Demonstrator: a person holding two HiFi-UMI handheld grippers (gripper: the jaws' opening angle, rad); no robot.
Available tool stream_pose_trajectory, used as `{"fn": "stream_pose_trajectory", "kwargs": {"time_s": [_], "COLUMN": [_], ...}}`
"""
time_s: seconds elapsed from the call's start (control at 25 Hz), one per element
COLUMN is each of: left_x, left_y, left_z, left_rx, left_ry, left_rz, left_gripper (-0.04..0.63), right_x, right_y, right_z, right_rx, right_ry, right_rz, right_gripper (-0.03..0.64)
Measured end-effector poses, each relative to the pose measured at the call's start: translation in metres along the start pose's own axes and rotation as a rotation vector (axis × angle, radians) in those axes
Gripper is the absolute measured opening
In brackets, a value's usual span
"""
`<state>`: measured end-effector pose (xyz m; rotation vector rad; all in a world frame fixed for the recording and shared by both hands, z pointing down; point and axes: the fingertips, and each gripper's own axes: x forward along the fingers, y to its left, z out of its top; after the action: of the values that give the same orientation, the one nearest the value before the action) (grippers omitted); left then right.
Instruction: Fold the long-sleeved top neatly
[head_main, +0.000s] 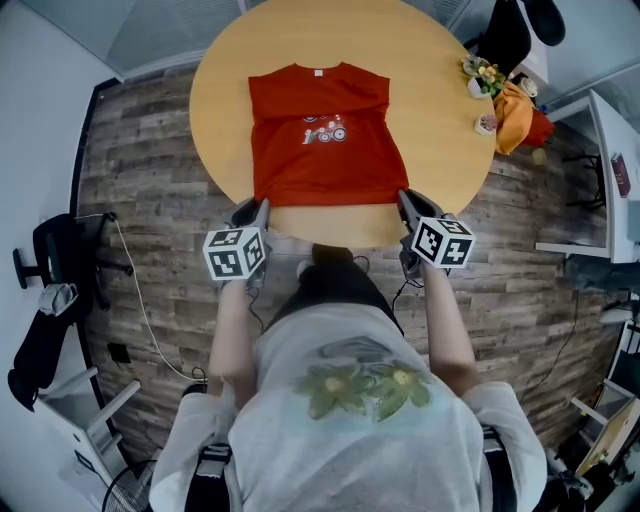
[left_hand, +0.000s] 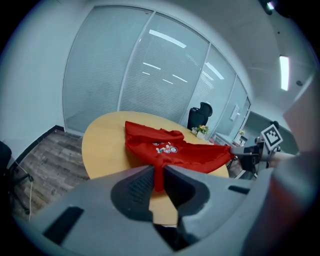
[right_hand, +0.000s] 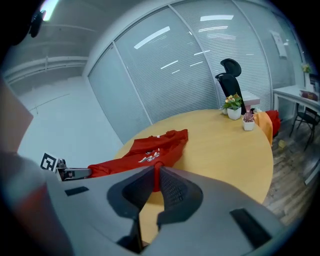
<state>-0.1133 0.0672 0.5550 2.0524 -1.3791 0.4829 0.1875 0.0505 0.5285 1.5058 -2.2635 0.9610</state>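
A red long-sleeved top (head_main: 325, 140) with a small print on its chest lies flat on the round wooden table (head_main: 220, 90), collar at the far side and sleeves folded in. My left gripper (head_main: 262, 208) is shut on the near left hem corner, and my right gripper (head_main: 403, 200) is shut on the near right one. The hem hangs stretched between them, lifted off the table edge. In the left gripper view a strip of red cloth (left_hand: 170, 150) is pinched at the gripper (left_hand: 159, 172). The right gripper view shows the top (right_hand: 150, 152) pinched the same way at the gripper (right_hand: 156, 172).
Two small plant pots (head_main: 480, 80) and an orange cloth (head_main: 515, 115) sit at the table's far right edge. A black office chair (head_main: 60, 260) stands left on the wood floor, a white desk (head_main: 610, 170) to the right. Glass walls ring the room.
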Motion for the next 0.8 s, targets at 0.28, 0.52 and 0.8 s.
{"fn": "stream_pose_trajectory", "kwargs": {"time_s": [0.28, 0.52, 0.8], "left_x": [-0.028, -0.046, -0.050], "left_y": [-0.010, -0.015, -0.017], "left_z": [0.006, 0.018, 0.050], "left_rx": [0.023, 0.038, 0.051], "left_ry": [-0.047, -0.087, -0.137], "left_rz": [-0.019, -0.029, -0.022], "left_gripper": [0.058, 0.058, 0.058], "right_x": [-0.025, -0.039, -0.046], "right_y": [0.013, 0.019, 0.028], "right_z": [0.010, 0.013, 0.039], "right_rx": [0.014, 0.026, 0.006], "right_ry": [-0.065, -0.099, -0.146], "right_rz": [0.020, 0.028, 0.037], "right_gripper": [0.043, 0.042, 0.043]}}
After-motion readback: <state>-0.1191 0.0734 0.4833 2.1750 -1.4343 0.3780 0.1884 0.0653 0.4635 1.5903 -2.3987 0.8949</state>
